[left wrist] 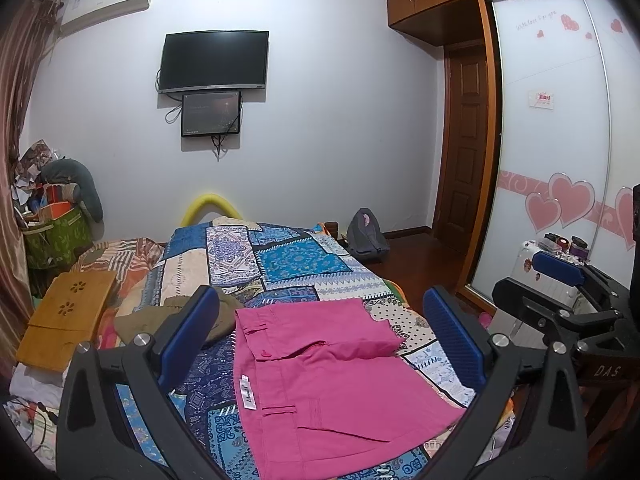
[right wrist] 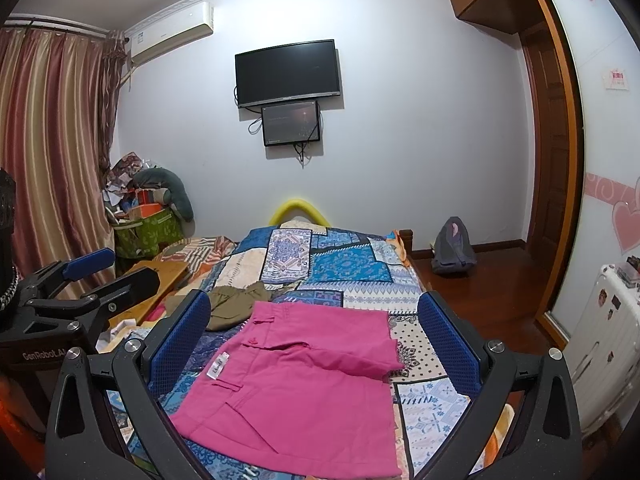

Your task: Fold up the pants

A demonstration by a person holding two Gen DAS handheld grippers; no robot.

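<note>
Pink pants (left wrist: 332, 384) lie folded on the patterned bed quilt (left wrist: 288, 260), waistband with a white tag toward the left; they also show in the right wrist view (right wrist: 304, 380). My left gripper (left wrist: 320, 344) is open and empty, raised above the pants, blue pads wide apart. My right gripper (right wrist: 316, 340) is open and empty, also held above the pants. Each gripper shows at the edge of the other's view: the right one (left wrist: 560, 280) and the left one (right wrist: 80, 276).
An olive garment (left wrist: 180, 316) lies crumpled left of the pants. A wooden lap tray (left wrist: 68, 320) and clutter sit at the bed's left. A white suitcase (right wrist: 608, 340) and wardrobe (left wrist: 560, 140) stand right. A grey backpack (right wrist: 452, 252) is on the floor.
</note>
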